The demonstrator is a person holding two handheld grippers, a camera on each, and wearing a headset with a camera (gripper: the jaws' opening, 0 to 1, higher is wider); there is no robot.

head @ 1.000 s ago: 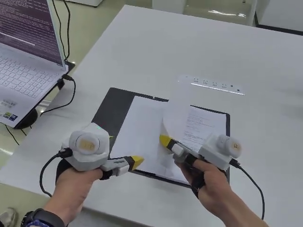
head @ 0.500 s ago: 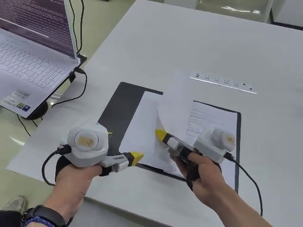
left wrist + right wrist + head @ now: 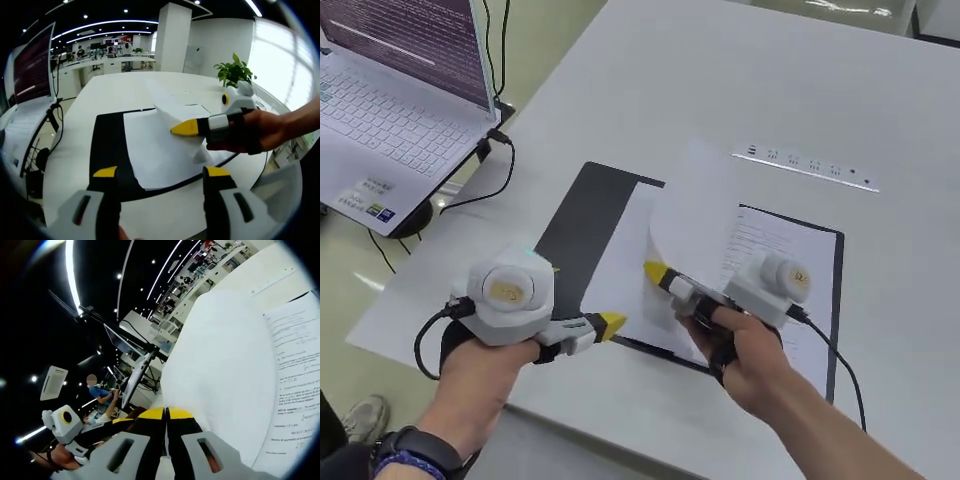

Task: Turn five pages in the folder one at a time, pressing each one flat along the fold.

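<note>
Pinching the lifted page between closed fingers, the right gripper holds it curled upward above the open black folder, which lies on the white surface near a laptop. The left gripper hovers at the folder's near edge, its fingers spread wide and holding nothing.

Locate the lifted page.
Head view, centre: the page stands curled above the open folder, its lower edge pinched in the right tongs, left of the printed sheet.
</note>
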